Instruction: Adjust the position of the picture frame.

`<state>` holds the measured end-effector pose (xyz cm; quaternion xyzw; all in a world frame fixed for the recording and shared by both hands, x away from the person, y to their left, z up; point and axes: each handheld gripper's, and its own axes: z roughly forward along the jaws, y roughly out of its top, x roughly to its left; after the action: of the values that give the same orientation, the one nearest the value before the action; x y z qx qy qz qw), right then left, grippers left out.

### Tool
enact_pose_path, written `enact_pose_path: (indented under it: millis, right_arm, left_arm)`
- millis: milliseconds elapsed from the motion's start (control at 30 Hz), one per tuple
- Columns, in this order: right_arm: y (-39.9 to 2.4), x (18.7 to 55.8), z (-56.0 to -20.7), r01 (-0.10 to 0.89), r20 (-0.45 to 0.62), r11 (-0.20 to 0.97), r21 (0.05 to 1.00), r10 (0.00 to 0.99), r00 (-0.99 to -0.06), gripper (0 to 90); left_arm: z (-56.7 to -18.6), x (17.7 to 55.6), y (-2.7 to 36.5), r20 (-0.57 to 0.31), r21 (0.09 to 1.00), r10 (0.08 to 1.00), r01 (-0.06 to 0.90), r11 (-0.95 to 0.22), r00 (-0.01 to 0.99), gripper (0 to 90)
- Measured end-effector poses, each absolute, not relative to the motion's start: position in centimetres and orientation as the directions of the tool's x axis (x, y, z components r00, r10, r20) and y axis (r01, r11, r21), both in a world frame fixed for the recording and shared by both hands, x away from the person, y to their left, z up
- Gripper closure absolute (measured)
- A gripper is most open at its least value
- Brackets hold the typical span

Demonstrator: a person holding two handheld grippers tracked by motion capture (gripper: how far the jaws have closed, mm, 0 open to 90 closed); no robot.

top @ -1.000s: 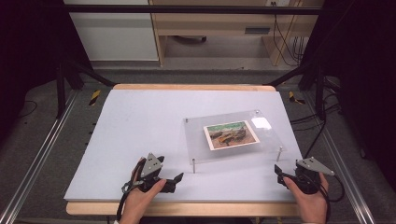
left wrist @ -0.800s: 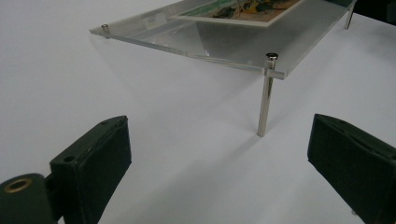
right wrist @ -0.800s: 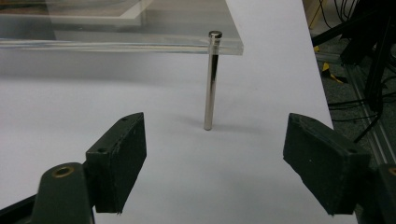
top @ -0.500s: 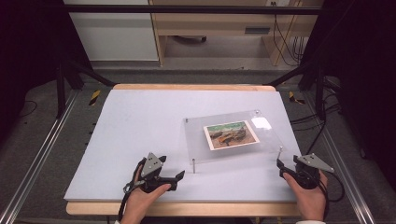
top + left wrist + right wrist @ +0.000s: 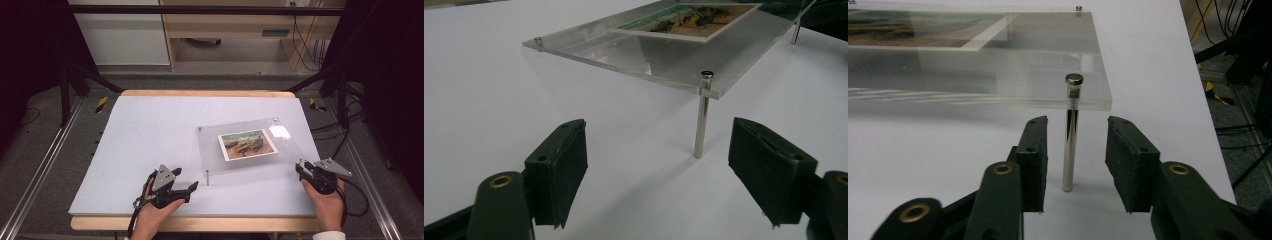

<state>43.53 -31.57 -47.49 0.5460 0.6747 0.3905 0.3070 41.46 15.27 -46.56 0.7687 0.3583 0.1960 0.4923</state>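
**Both Grippers Closing In on the Legs of a Clear Picture Stand**

Much of the clear acrylic plate (image 5: 250, 145) was hard to trace in the high view: its edges were faint against the white table (image 5: 150, 135), and a glare patch sat on its far right part. The picture (image 5: 247, 145) on it was too small there for its subject to be read, and both gripper views cut it off at the top edge. In the right gripper view the plate ran out of frame on the left, and reflections inside its thickness blurred what lay under it. The far legs were mere dots in the high view.

The plate stood on thin metal legs, right of the table's middle, toward the person's side. The left gripper (image 5: 192, 187) lay low on the table near the near-left leg (image 5: 700, 120). Its jaws had just been closing but were spread wide, and the leg stood upright ahead of them, beyond the pads and closer to the pad on the right of that view; nothing sat between them.

The right gripper (image 5: 300, 167) was at the plate's near-right corner. Its jaws had just been closing too, and the near-right leg (image 5: 1070, 135) stood upright in the gap, a sliver of space on each side, neither pad touching it.
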Motion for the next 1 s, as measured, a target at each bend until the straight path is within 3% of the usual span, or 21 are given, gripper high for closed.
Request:
enact_pose_path:
  millis: [100, 567, 1000]
  right_arm:
    - [-32.0, 44.1, -47.7, 0.495, 0.043, 0.075, 0.866, 0.974, -0.223, 69.6]
    - [-32.1, 45.4, -48.0, 0.459, 0.077, 0.071, 0.886, 0.952, -0.296, 84.1]
    - [-31.7, 44.7, -46.3, 0.435, 0.114, 0.027, 0.900, 0.949, -0.295, 84.6]
  left_arm:
    - [-46.6, 41.3, 15.0, -0.049, 0.897, 0.738, 0.354, -0.264, 0.673, 24.9]
    - [-46.6, 41.2, 15.0, -0.043, 0.894, 0.736, 0.354, -0.273, 0.676, 31.5]
    - [-47.0, 41.4, 13.8, -0.029, 0.888, 0.727, 0.351, -0.297, 0.686, 43.8]
